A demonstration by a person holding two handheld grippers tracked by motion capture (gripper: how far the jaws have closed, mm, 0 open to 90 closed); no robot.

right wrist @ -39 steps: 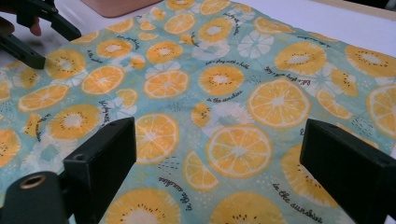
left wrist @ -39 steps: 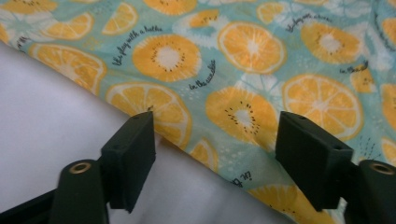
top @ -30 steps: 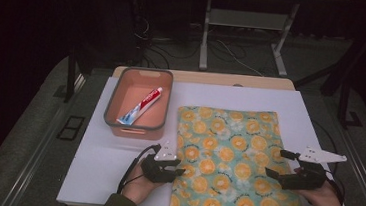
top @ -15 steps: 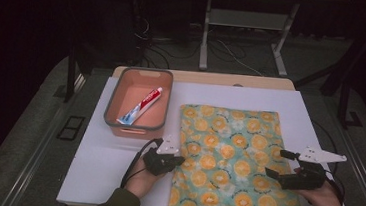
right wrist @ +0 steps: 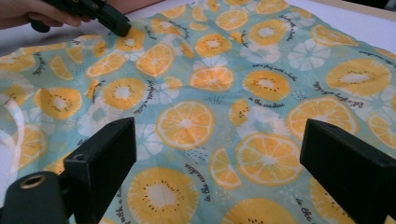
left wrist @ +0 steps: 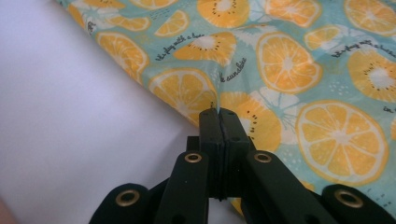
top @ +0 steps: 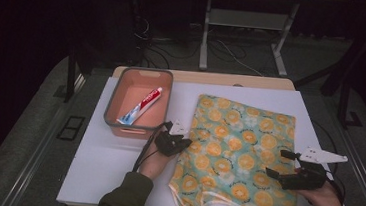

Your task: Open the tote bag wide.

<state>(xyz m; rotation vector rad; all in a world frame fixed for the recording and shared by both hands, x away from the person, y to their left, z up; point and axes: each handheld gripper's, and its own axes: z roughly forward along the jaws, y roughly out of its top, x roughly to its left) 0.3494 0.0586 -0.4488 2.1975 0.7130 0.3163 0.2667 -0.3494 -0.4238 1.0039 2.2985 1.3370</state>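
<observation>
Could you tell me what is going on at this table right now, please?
A person works a citrus-print cloth bag lying flat on the white table with two hand-held tongs. The left tongs are shut, pinching a fold at the bag's left edge. The right tongs are open above the bag's right side. A toothpaste tube lies in the orange bin beside the bag.

We find the tabletop (top: 109, 177) bare left of the left claw (top: 183, 142) and in front of the bin (top: 138, 101), giving open passage there. The bin's walls block the rear left, a toothpaste tube (top: 141, 104) lying inside. The bag (top: 239, 153) covers the centre and right, flat, with its handles (top: 202, 205) looped at the front edge. A bare strip lies behind the bag.
</observation>
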